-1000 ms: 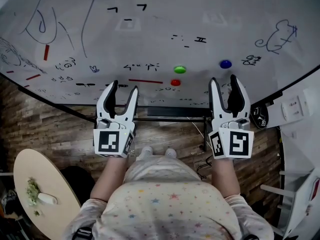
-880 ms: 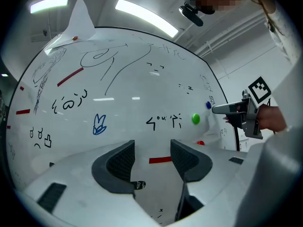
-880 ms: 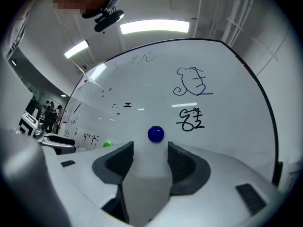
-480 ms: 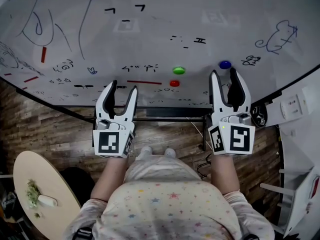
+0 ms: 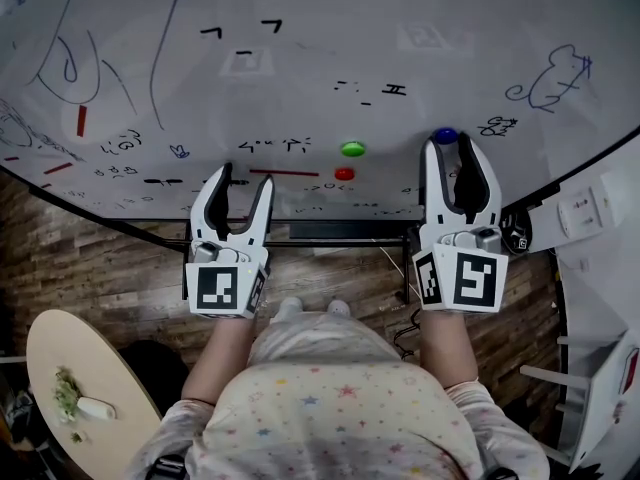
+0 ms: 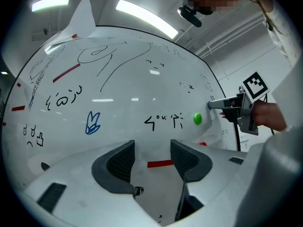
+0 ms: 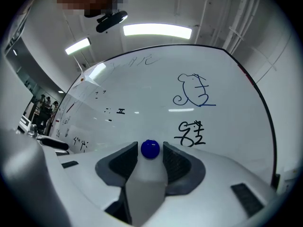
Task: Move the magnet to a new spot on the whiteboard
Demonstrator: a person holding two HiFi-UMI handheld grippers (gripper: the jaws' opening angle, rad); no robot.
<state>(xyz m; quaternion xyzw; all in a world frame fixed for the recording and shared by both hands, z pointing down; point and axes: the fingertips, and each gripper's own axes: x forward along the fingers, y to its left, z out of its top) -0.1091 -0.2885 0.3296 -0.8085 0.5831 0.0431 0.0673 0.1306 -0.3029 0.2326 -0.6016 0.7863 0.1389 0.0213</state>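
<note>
Green round magnet [image 5: 352, 149] just above a red round magnet [image 5: 344, 174], thin red bar [image 5: 287, 172] left of the red one, brown wood-plank floor [image 5: 110, 268] below, round beige worktop [image 5: 60, 358] at lower left carrying green scraps [image 5: 66, 393] and a small white object [image 5: 92, 407], white socket plate [image 5: 583, 213] at right

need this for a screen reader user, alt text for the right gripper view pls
The right gripper's tongs stand open, one tip on either side of a round blue magnet on the whiteboard, with a narrow gap showing on each side. Above the magnet are a black scribble and a blue mouse-like doodle.
</note>
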